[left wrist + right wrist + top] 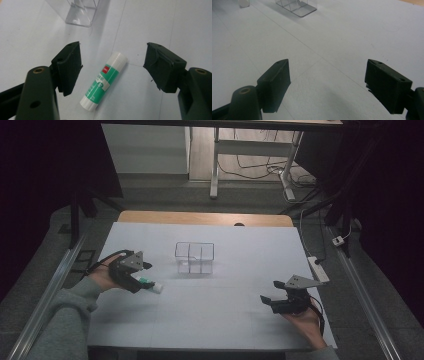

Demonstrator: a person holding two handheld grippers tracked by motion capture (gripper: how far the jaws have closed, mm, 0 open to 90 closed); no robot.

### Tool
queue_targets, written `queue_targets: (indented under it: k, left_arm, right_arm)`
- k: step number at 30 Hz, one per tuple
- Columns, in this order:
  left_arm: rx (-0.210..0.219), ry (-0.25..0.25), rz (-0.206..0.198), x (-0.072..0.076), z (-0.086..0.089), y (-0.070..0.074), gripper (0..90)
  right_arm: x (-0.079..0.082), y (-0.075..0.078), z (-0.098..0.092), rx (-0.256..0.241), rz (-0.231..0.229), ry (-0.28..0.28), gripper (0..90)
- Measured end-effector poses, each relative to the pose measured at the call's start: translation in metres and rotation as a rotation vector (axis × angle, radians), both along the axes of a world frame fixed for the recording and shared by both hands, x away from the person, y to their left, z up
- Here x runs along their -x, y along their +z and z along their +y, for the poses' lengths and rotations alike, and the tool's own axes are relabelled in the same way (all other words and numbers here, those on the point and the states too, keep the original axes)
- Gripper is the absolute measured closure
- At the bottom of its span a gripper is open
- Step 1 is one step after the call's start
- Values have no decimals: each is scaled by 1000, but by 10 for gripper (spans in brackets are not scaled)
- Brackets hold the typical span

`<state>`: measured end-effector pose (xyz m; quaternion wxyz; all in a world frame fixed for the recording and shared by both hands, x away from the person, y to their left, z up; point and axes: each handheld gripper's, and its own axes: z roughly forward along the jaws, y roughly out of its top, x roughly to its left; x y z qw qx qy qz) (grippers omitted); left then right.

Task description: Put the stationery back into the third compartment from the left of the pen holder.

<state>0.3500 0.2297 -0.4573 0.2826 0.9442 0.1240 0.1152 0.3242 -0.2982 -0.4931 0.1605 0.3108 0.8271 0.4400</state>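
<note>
Dim room; the high view is dark at the left and right edges, nearly black in both upper corners, with only the white table sheet [225, 310] evenly lit from above. Soft, low-resolution picture, slight noise. Left gripper view: the glue stick [103, 81] is fairly sharp, jaws in the lower corners blurred, faint shadow on its lower left. Right gripper view is flat and grey, with soft shadows under the jaws. The clear organiser [296, 6] catches a weak glint.
</note>
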Motion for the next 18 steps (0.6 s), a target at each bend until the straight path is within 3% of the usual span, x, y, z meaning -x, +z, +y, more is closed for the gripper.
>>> queue_targets:
  k: [9,15,16,18]
  left_arm:
    - [-70,-50,68,-19,-9,-10,297]
    - [-89,-78,106,-26,-14,-20,299]
    - [-116,-91,113,-28,-17,-24,302]
    - [-124,-99,118,-28,-18,-25,304]
  right_arm:
    - [0,-1,0,9,3,1,198]
    - [0,-1,0,10,6,-2,198]
    - [0,-1,0,10,7,-2,198]
    - [-1,-1,0,17,11,1,198]
